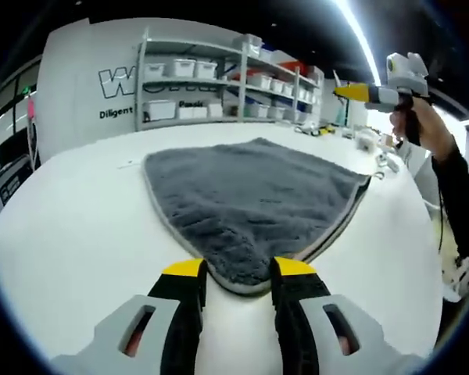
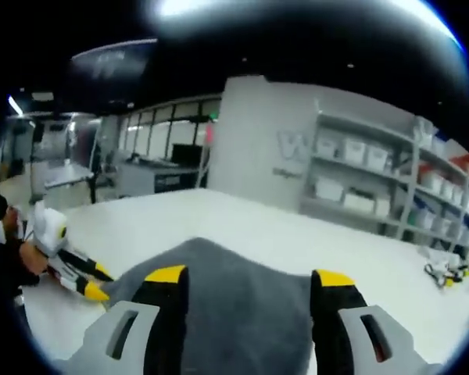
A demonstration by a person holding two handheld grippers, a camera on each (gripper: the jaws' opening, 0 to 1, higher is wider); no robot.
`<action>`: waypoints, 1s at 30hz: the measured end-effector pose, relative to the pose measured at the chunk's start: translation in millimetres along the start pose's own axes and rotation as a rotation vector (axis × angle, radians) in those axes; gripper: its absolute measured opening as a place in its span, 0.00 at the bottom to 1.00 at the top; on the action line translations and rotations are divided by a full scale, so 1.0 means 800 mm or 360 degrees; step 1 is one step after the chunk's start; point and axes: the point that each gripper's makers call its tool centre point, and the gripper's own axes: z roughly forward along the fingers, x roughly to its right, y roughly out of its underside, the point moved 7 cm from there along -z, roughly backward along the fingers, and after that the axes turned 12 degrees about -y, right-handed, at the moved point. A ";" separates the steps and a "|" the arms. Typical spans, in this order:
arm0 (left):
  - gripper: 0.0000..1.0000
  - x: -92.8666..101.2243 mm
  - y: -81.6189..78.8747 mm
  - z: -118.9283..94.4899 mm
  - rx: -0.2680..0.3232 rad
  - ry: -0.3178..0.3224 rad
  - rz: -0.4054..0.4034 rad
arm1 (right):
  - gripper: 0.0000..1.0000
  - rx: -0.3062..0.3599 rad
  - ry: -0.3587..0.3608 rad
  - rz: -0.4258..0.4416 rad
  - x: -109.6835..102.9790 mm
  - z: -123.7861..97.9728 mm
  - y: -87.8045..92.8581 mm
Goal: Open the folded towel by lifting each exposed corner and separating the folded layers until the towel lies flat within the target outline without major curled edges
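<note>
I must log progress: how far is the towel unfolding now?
Done: nothing visibly; the grey towel lies as a folded wedge on the white table. In hand: open left gripper straddles its near corner. The right gripper is raised, empty. Left: opening and flattening.

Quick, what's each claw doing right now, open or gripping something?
Left claw: open, straddling the corner of the gray towel.
Right claw: open, holding nothing, above the towel.

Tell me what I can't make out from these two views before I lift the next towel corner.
- Towel corner nearest the left tool: left gripper view, it runs between the jaws; contact unclear.
- Towel's near part: right gripper view, covered by the right tool and cut by the bottom edge.
- Target outline: no line readable on the white table.
- Folded layers: pile too soft to count.
</note>
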 end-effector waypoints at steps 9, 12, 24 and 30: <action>0.19 0.004 0.001 0.002 0.0005 -0.0007 0.0084 | 0.67 -0.0042 -0.0105 -0.0166 -0.014 0.054 -0.054; 0.16 0.003 0.002 0.002 0.0012 0.0014 0.0064 | 0.67 -0.0028 -0.0138 -0.0170 -0.019 0.066 -0.061; 0.15 0.005 0.005 0.004 0.0055 0.0034 0.0064 | 0.71 -0.0166 -0.0281 -0.0315 -0.042 0.138 -0.098; 0.14 0.006 0.006 0.002 0.0057 0.0044 0.0047 | 0.73 -0.0218 -0.0339 -0.0377 -0.055 0.157 -0.115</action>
